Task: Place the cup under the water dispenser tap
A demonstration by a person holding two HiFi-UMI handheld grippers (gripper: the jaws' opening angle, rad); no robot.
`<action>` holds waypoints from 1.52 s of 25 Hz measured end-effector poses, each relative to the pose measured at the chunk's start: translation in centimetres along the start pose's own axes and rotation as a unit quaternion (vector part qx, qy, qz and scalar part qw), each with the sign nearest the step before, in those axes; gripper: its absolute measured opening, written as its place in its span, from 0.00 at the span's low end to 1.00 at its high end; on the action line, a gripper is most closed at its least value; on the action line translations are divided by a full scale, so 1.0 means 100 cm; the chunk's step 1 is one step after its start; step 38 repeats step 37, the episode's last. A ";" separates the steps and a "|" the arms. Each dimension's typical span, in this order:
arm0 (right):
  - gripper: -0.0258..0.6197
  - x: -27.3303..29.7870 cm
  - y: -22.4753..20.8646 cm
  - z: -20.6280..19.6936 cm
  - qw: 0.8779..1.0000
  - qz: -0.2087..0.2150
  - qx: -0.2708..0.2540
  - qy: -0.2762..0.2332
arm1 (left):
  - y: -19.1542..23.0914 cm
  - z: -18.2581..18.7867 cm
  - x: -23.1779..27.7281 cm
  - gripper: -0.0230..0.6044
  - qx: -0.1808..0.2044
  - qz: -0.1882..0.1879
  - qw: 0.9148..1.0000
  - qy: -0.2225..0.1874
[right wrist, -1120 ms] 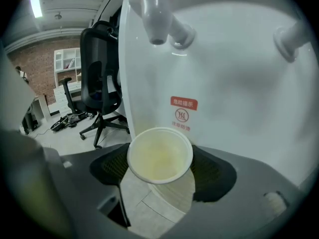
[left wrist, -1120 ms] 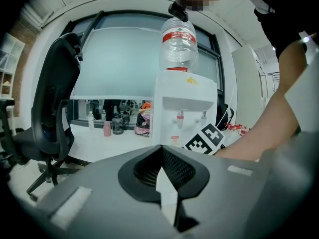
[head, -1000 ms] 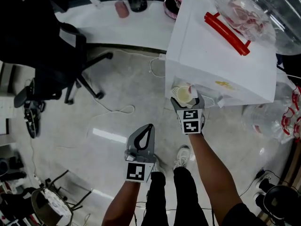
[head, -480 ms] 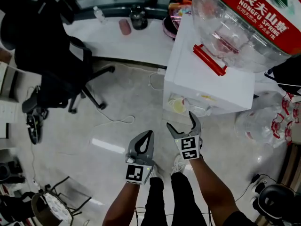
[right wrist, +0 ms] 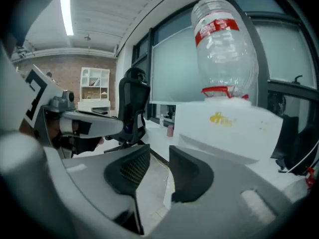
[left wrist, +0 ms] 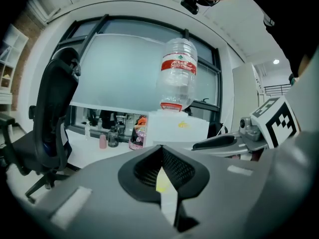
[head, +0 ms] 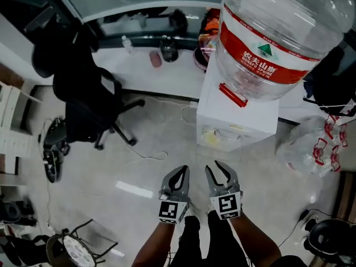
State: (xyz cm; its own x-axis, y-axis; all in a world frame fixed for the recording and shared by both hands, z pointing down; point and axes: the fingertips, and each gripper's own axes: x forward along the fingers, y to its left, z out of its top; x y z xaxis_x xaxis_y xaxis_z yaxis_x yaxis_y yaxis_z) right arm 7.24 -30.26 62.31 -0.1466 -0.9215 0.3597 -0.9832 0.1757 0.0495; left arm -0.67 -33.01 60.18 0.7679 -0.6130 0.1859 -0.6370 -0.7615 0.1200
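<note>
The white water dispenser [head: 239, 113] carries a clear bottle [head: 278, 32] with a red band. A pale cup [head: 212, 139] sits in its front recess, below the taps. Both grippers hang well in front of the dispenser, over the floor, side by side. My left gripper [head: 179, 171] is shut, tips meeting with nothing in them; its own view shows the same [left wrist: 160, 151]. My right gripper [head: 218, 168] has just been closing; a narrow gap remains and nothing is between its jaws [right wrist: 159, 156]. Both gripper views show the dispenser [right wrist: 234, 128] ahead; the cup is hidden there.
A black office chair [head: 89, 102] stands to the left. Behind it runs a white counter [head: 139, 65] with small bottles. Plastic bags [head: 311, 149] lie right of the dispenser. A cable [head: 150, 152] loops on the floor. The person's legs [head: 194, 243] are below the grippers.
The right gripper let go of the cup, drew back from the dispenser and narrowed its jaws. The left gripper moved alongside it. The view tilted up, showing the whole bottle.
</note>
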 end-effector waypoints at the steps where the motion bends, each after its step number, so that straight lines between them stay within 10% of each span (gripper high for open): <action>1: 0.19 -0.007 0.000 0.011 1.000 -0.007 -0.006 -0.006 | -0.002 0.006 -0.003 0.07 0.000 -0.001 1.000 -0.001; 3: 0.04 -0.021 -0.001 0.030 1.000 -0.019 -0.015 -0.016 | -0.006 0.021 -0.009 0.07 -0.001 -0.005 1.000 -0.006; 20: 0.04 -0.114 -0.004 0.170 0.993 -0.057 -0.020 -0.104 | -0.039 0.137 -0.059 0.07 0.053 -0.050 0.996 -0.048; 38: 0.04 -0.134 -0.012 0.183 0.989 -0.065 0.021 -0.130 | -0.043 0.169 -0.070 0.07 0.074 -0.056 0.993 -0.073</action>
